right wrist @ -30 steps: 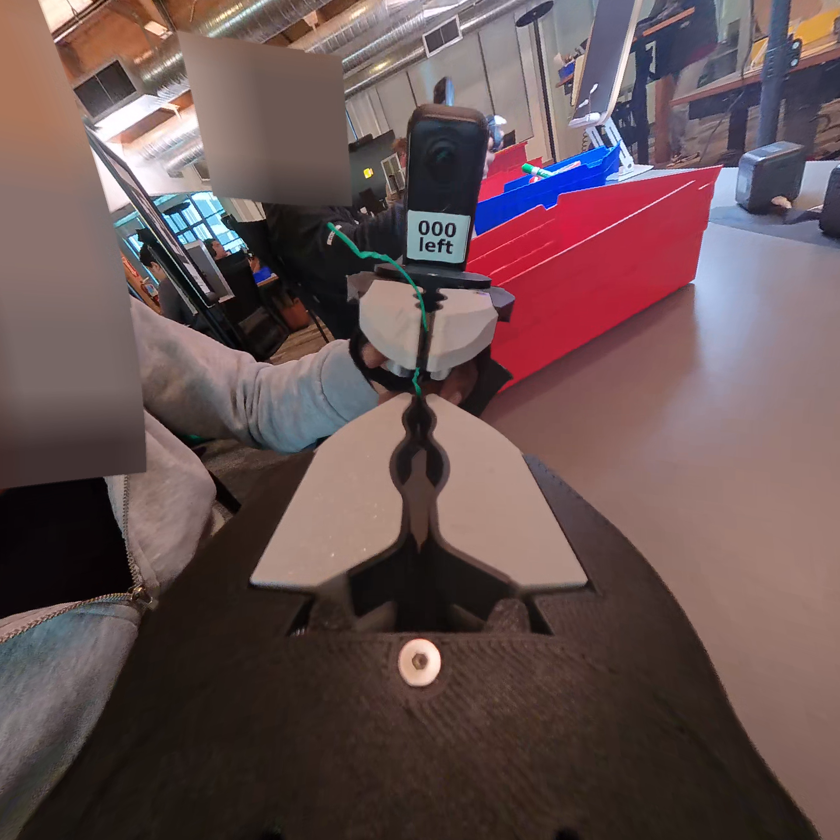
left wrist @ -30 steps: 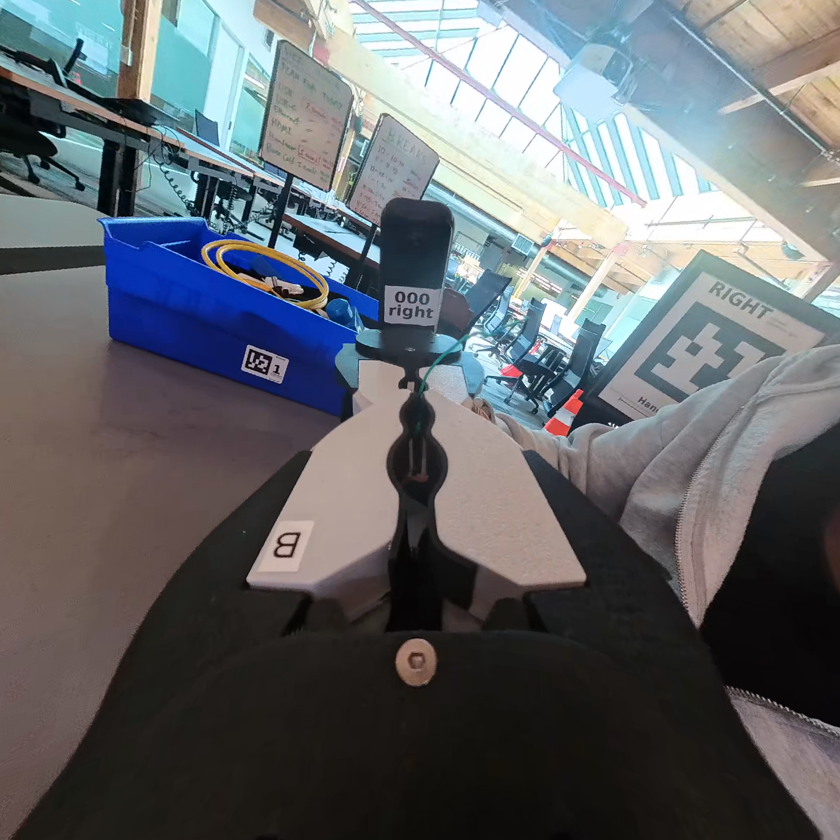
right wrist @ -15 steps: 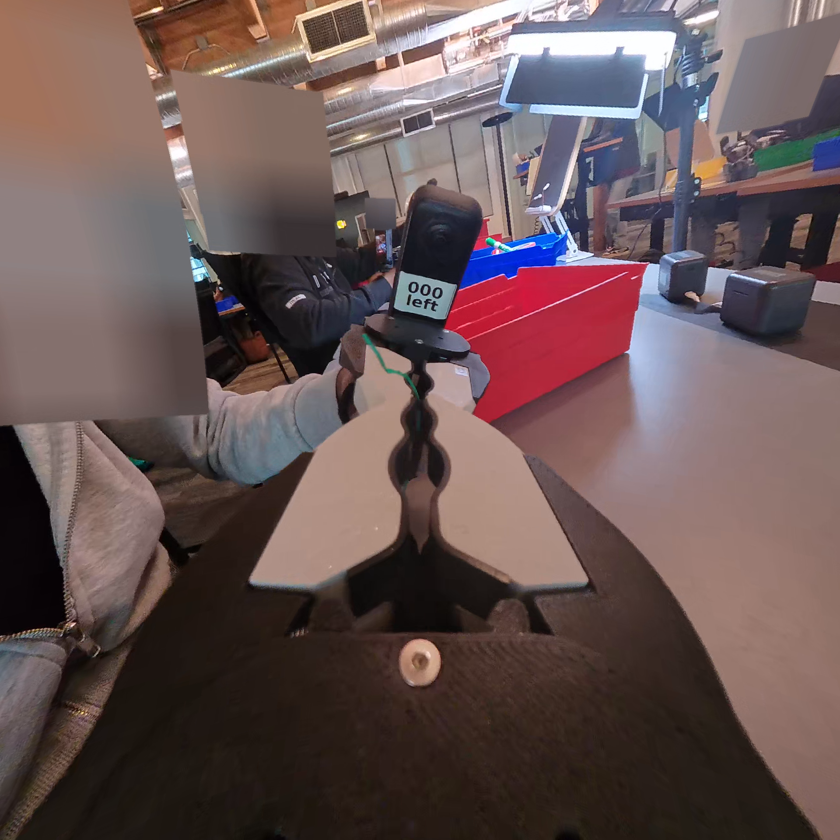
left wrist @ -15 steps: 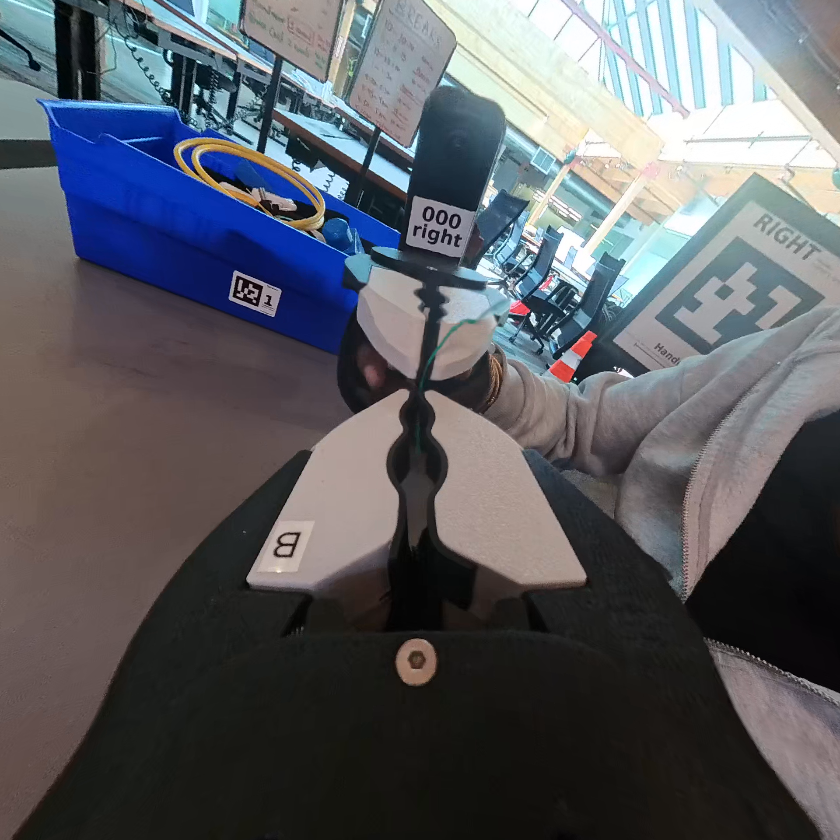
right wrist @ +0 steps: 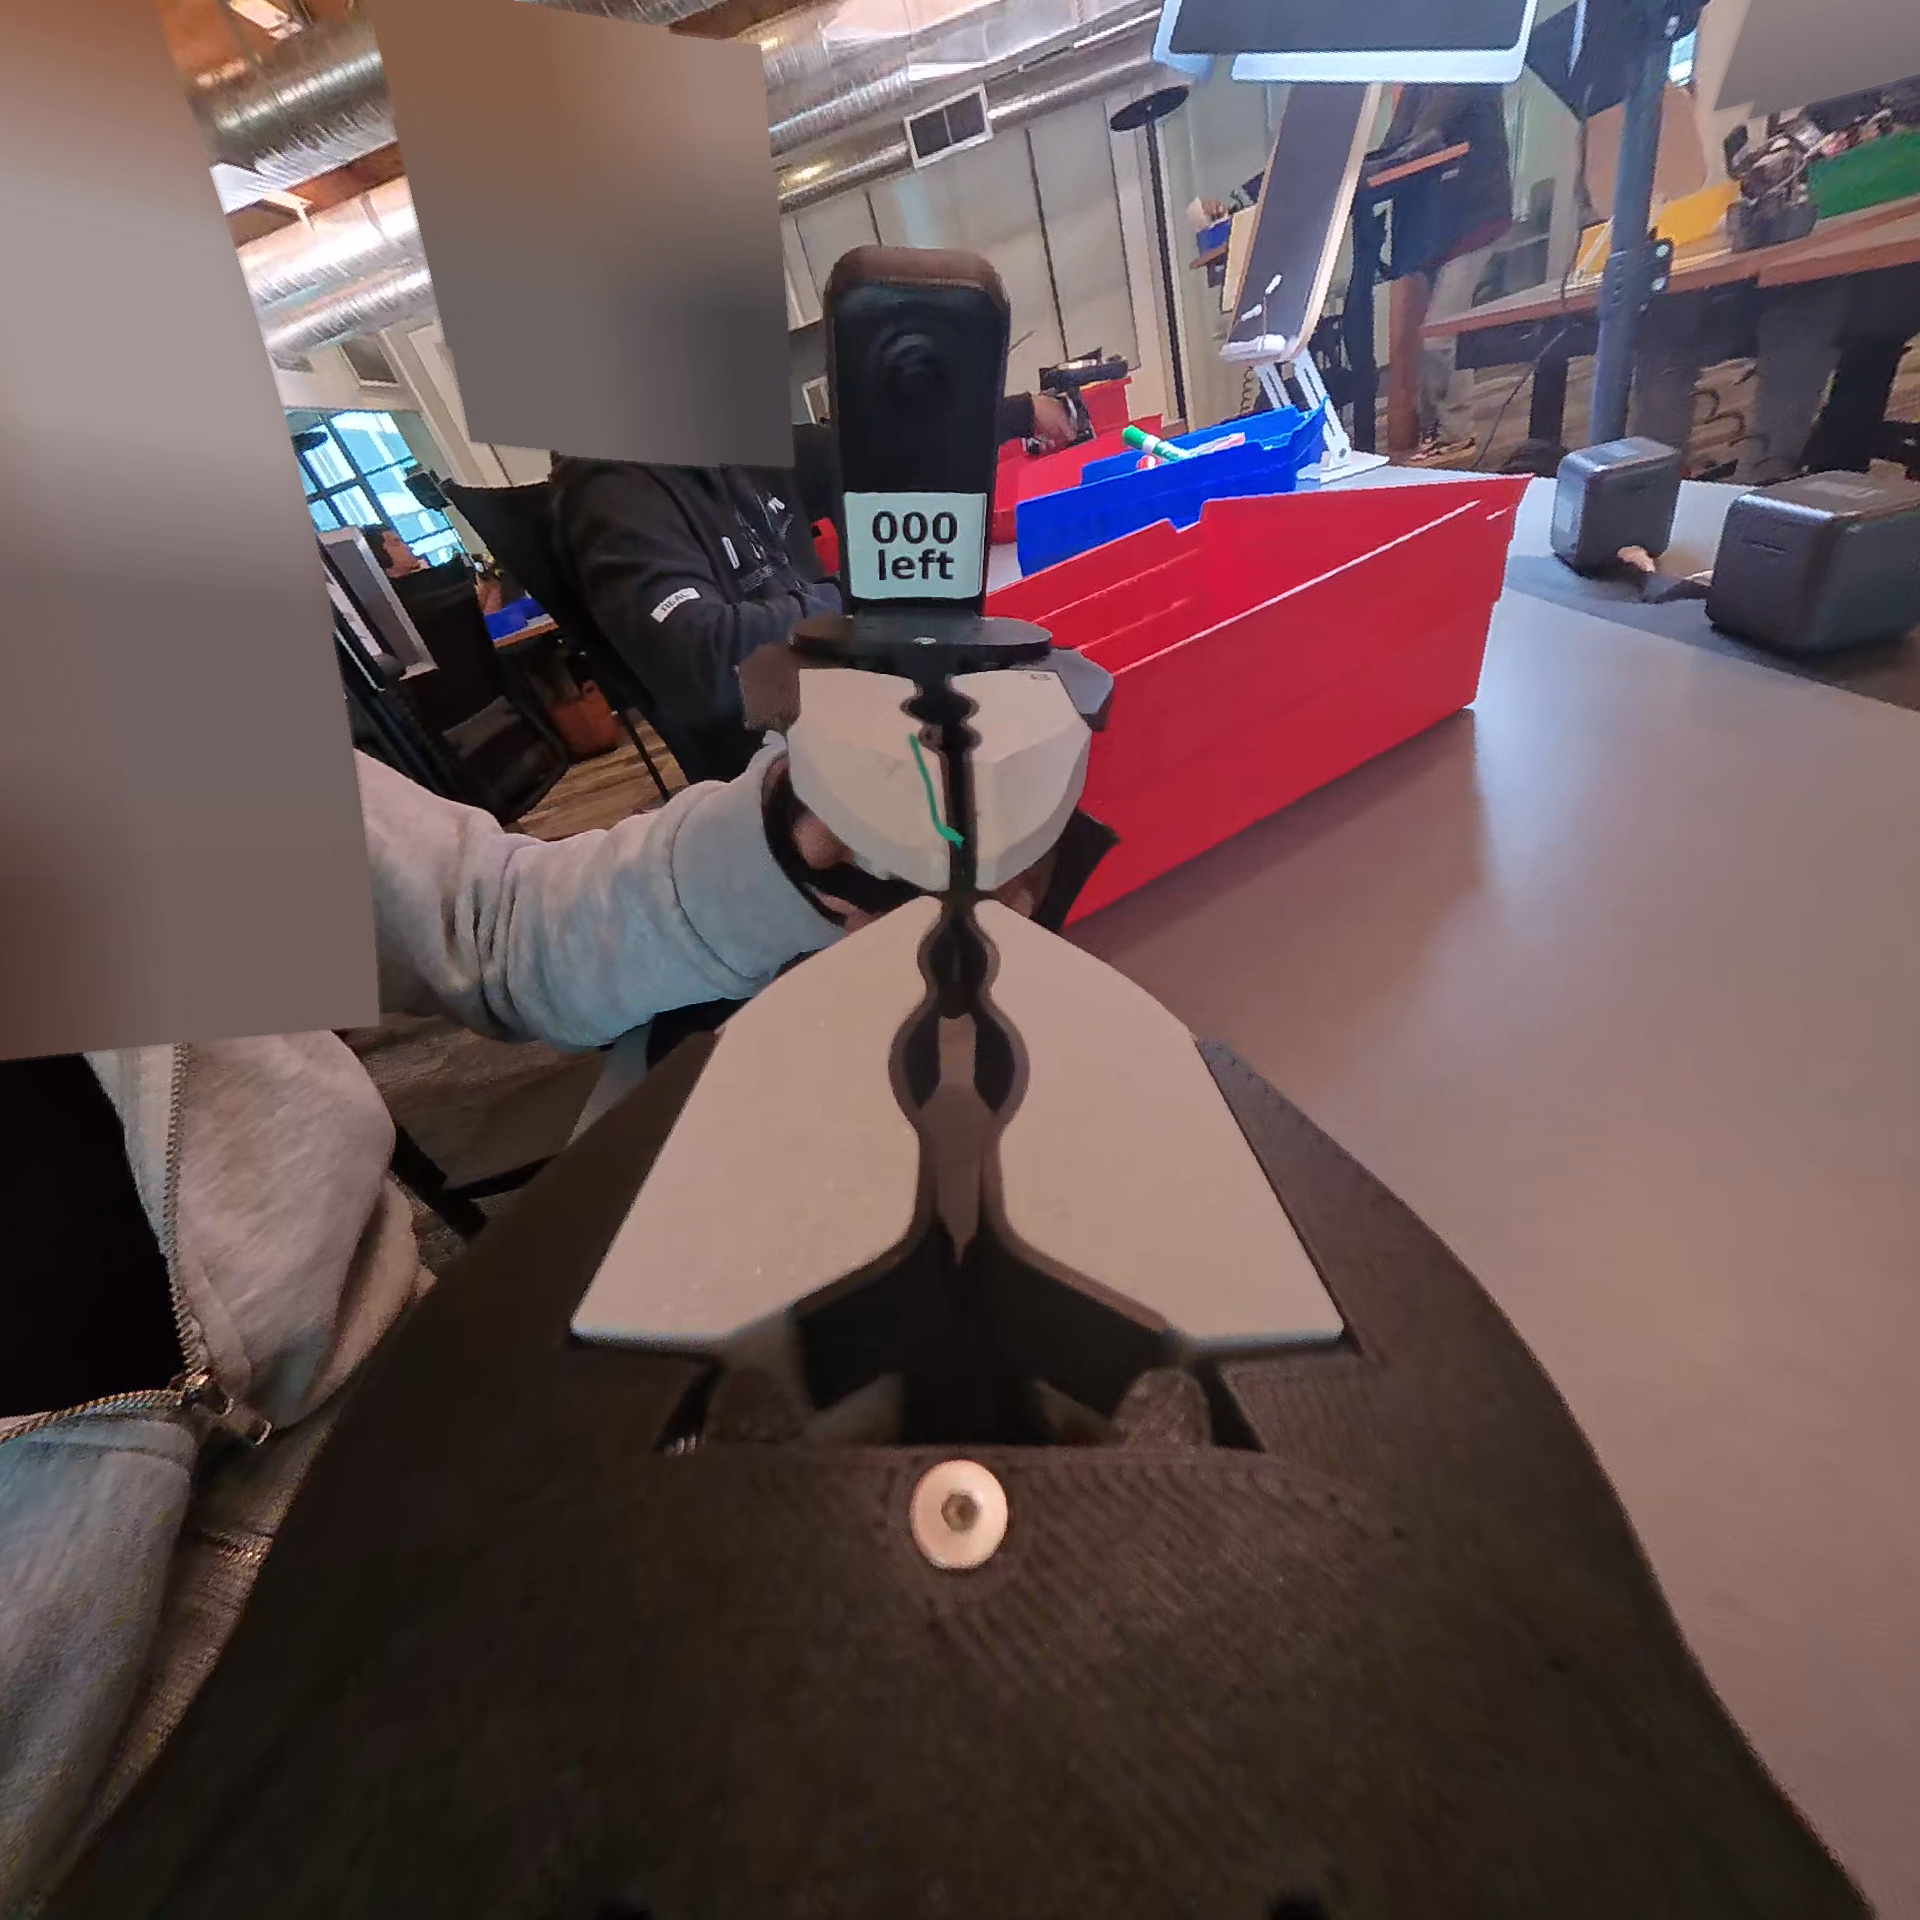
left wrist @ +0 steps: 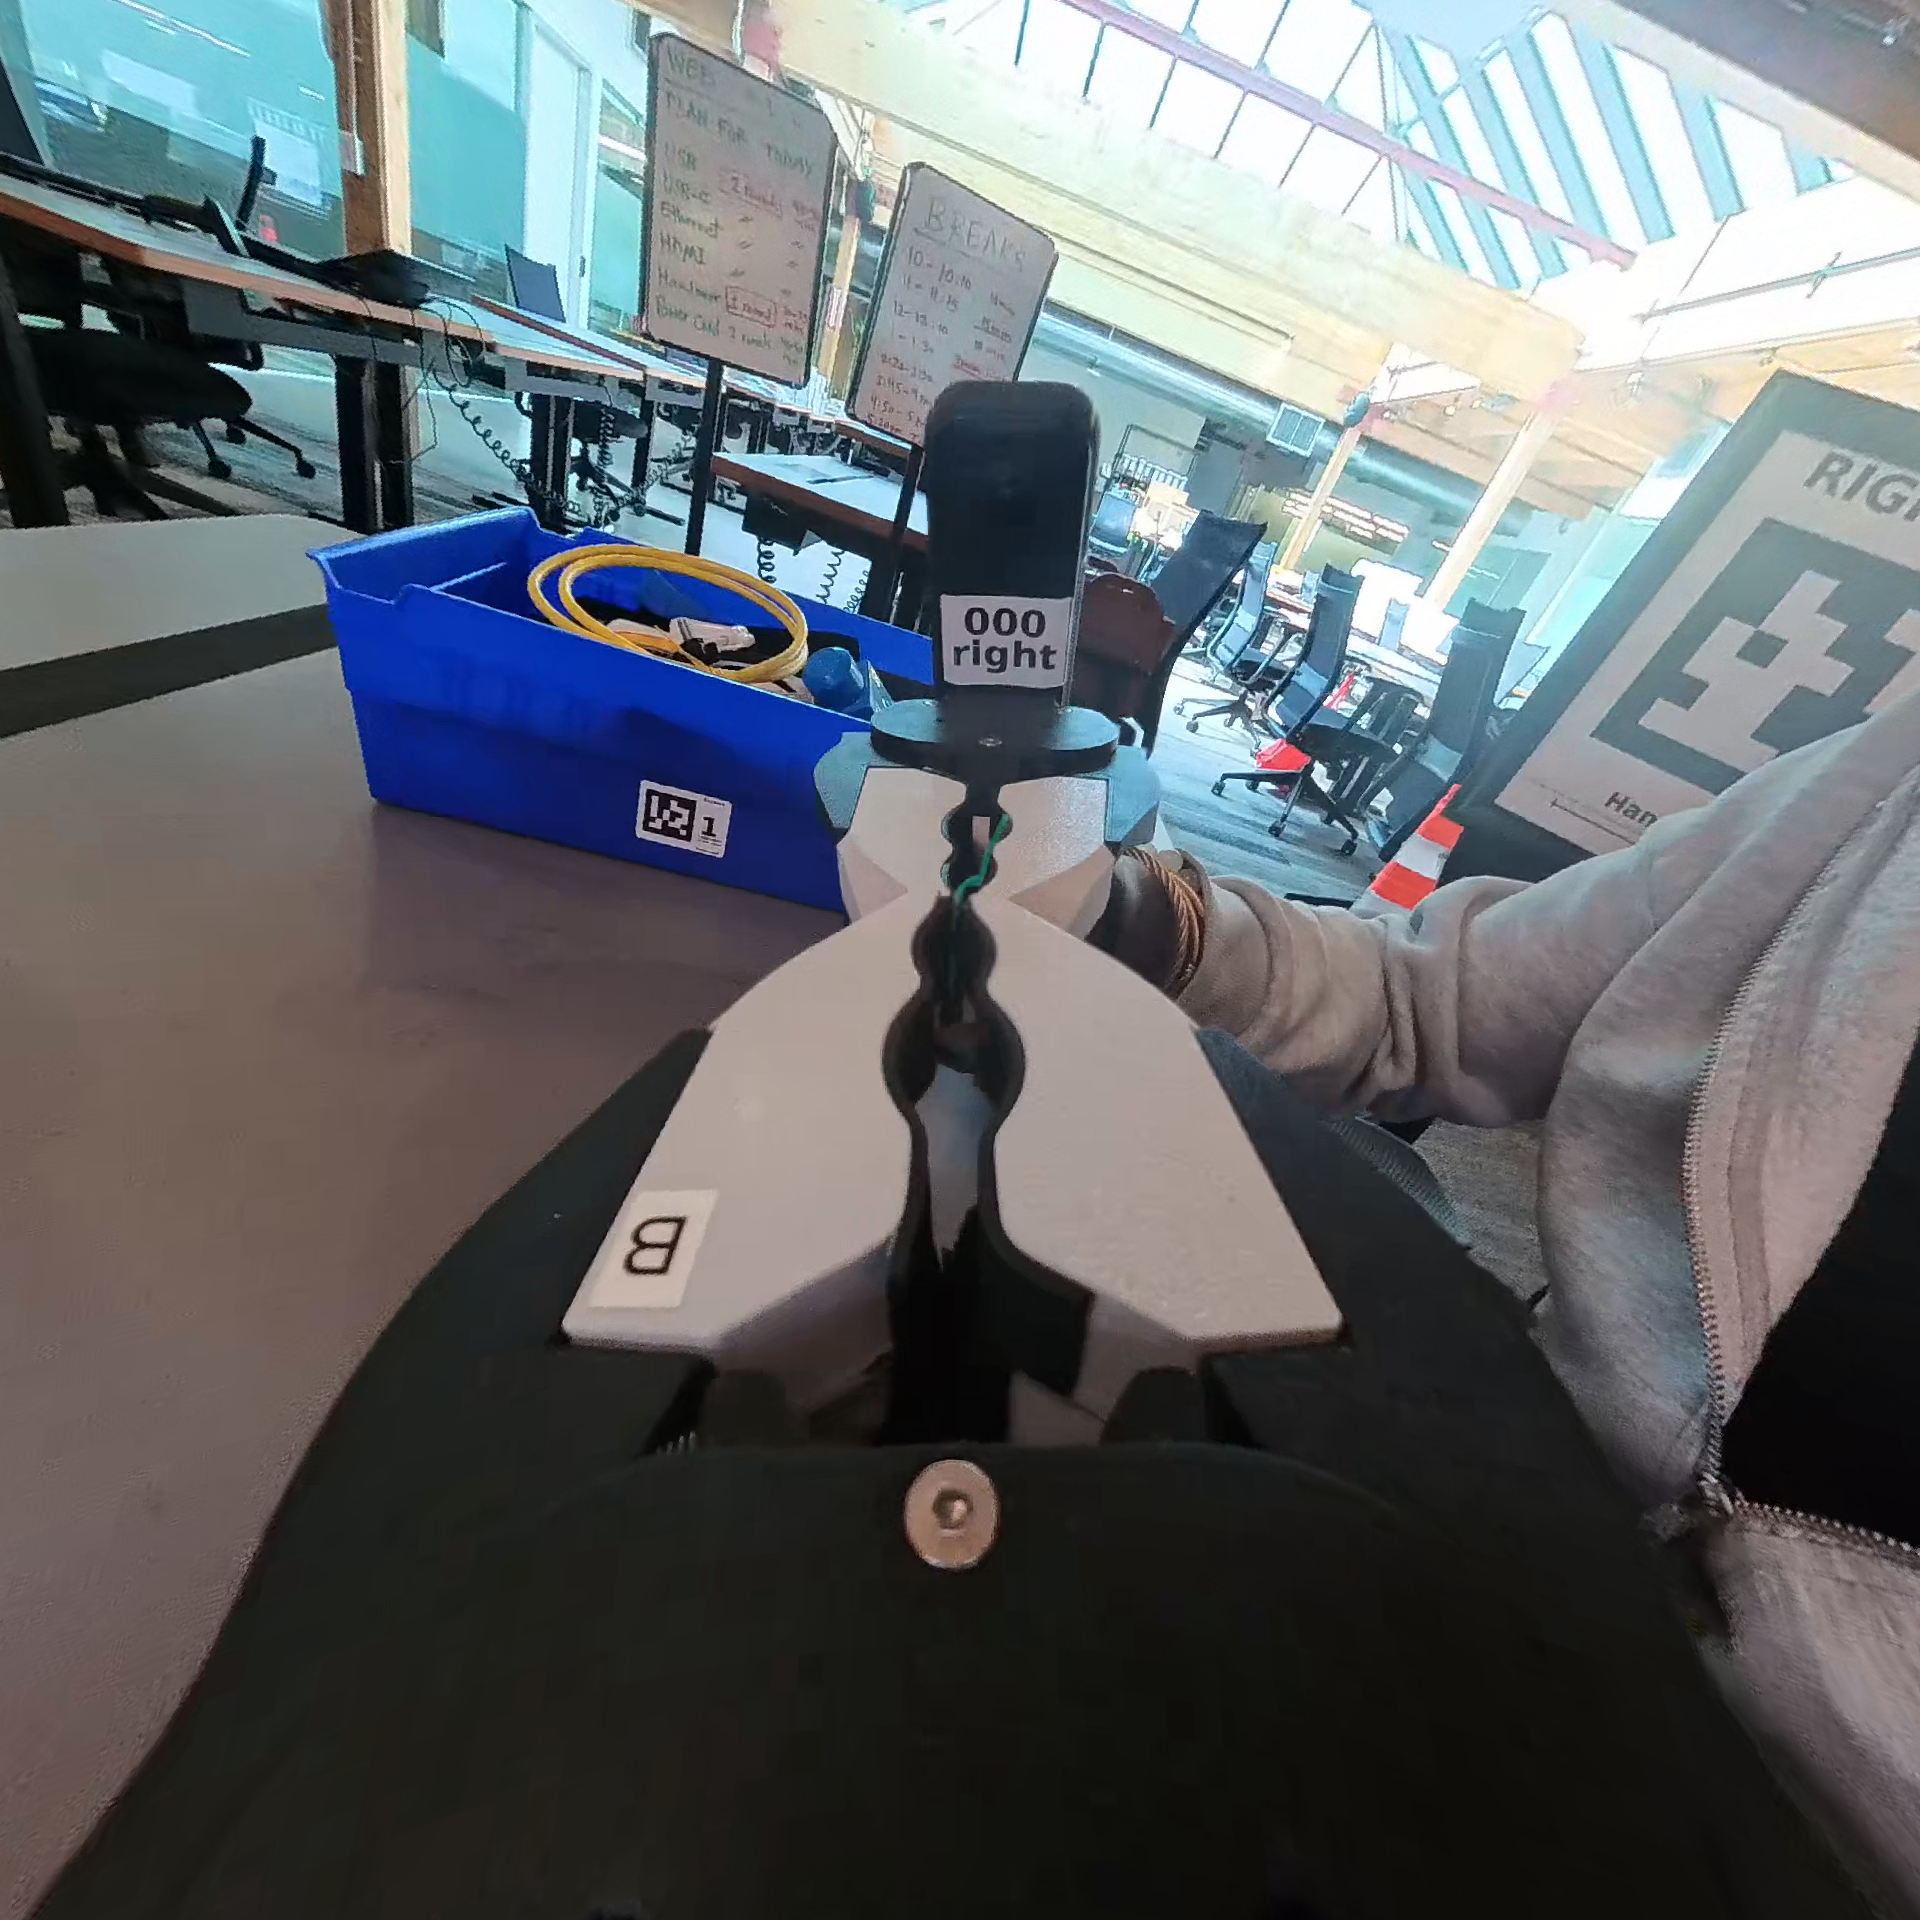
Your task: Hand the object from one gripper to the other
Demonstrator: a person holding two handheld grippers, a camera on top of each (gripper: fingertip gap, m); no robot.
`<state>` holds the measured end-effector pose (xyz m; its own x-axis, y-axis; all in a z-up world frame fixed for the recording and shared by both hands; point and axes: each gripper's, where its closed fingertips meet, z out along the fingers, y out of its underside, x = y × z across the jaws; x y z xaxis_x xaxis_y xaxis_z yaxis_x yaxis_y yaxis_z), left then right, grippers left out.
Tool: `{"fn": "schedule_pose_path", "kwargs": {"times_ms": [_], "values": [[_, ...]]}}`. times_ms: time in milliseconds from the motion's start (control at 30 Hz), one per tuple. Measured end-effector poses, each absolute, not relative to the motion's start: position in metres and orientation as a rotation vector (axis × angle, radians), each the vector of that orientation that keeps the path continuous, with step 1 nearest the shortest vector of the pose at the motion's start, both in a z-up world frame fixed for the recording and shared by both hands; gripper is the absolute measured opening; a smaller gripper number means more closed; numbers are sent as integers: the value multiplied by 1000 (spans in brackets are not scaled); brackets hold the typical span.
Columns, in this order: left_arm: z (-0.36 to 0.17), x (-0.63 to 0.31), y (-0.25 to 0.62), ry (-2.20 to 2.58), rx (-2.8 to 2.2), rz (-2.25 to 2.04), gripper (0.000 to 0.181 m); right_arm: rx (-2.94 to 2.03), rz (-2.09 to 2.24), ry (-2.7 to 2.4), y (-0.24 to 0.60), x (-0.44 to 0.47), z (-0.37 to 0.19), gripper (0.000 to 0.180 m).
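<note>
Now we see the grey table (left wrist: pixel 208 1039), a blue bin (left wrist: pixel 540 748) at ten o'clock. Our left gripper (left wrist: pixel 951 920) and right gripper (right wrist: pixel 954 914) meet tip to tip, both clenched on the thin green wire (left wrist: pixel 971 883) between them.

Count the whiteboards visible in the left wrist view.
2. One whiteboard stands beyond the blue bin; the second whiteboard is just right of it, above the right gripper. Others may be hidden.
</note>
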<state>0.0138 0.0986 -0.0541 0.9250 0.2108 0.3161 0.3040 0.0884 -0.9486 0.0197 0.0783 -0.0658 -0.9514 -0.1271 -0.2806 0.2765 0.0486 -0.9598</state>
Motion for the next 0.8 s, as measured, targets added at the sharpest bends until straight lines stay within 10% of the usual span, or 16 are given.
{"fn": "schedule_pose_path", "kwargs": {"times_ms": [433, 800], "values": [[-71, 22, 100, -595, -1491, -481, 0, -753, -2573, 2600, 107, 19, -38, 22], [-95, 37, 107, -634, -1666, -553, 0, -2473, -1736, 3267, 96, 25, -77, 18]]}}
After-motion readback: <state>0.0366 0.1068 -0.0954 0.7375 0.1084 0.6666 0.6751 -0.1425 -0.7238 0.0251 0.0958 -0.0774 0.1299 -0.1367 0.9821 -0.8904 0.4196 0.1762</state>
